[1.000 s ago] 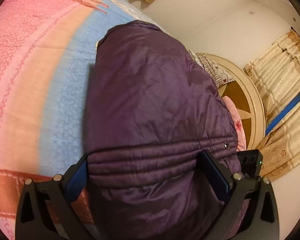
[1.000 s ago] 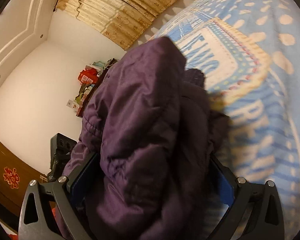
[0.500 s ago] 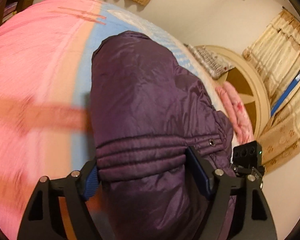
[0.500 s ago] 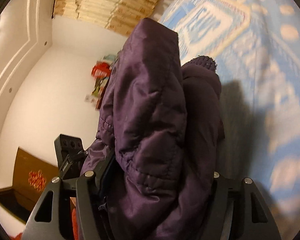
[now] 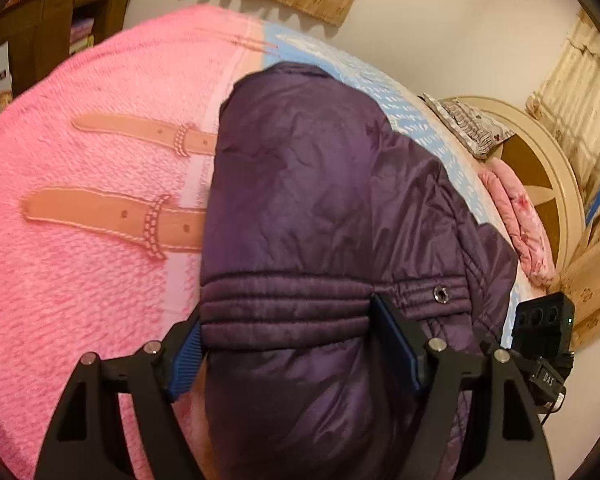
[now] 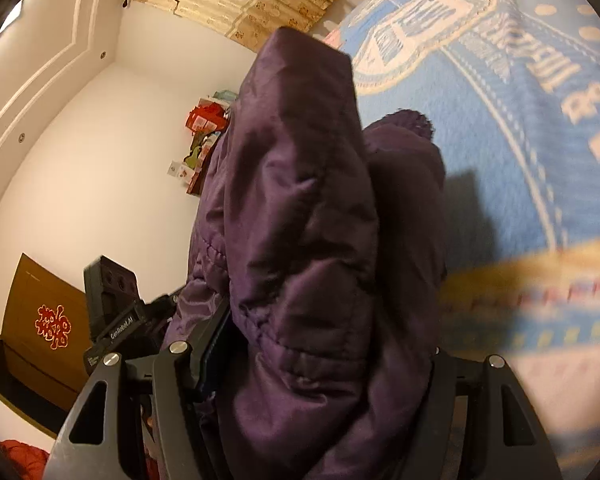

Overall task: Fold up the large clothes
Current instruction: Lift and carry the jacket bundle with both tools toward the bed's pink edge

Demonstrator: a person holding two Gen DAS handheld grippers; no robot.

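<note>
A dark purple padded jacket [image 5: 324, 200] hangs above a bed, held up by both grippers. My left gripper [image 5: 288, 336] is shut on the jacket's ribbed hem band, with a snap button just right of it. My right gripper [image 6: 320, 364] is shut on another bunched edge of the same jacket [image 6: 300, 220], which fills the middle of that view. The jacket's lower part drapes down toward the blanket. The other gripper's black body shows at the side of each view.
A pink blanket [image 5: 80, 208] with tan strap patterns covers the bed's near side; its blue part [image 6: 520, 100] carries white lettering. A round beige headboard [image 5: 540, 168], a patterned pillow and a pink quilt lie to the right. A dark wooden shelf [image 5: 60, 28] stands behind the bed.
Both grippers have closed in tighter on the jacket and lifted it higher over the bed. The left view has swung so more of the pink blanket shows.
</note>
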